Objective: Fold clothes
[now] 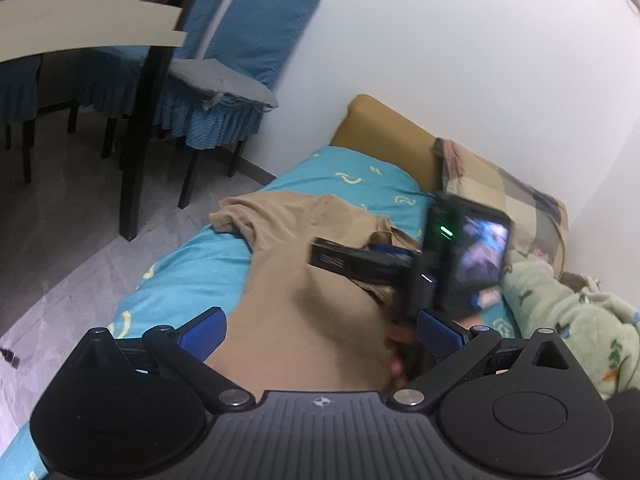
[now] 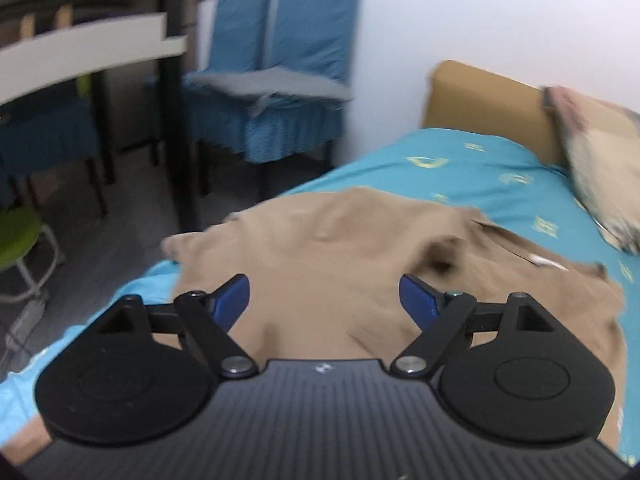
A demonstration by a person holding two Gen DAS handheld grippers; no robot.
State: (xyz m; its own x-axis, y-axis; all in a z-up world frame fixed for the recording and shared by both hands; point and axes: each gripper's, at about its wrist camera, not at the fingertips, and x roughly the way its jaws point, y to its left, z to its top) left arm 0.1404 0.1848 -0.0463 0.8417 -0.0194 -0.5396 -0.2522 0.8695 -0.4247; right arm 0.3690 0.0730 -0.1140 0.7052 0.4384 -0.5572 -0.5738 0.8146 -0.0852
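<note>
A blue-covered chair stands near the turquoise bedsheet.

Tan shirt, rumpled, spread unfolded across turquoise bedsheet, sleeve overhanging edge

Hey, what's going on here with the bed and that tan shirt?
A person is working on a tan shirt spread over a bed with a turquoise sheet, one hand-held gripper in each hand. The left hand-held gripper and the right hand-held gripper are both open above the fabric, holding nothing. The shirt lies rumpled and not yet folded. In the left view the right tool reaches over the shirt's far side. A pillow sits near the wall.
</note>
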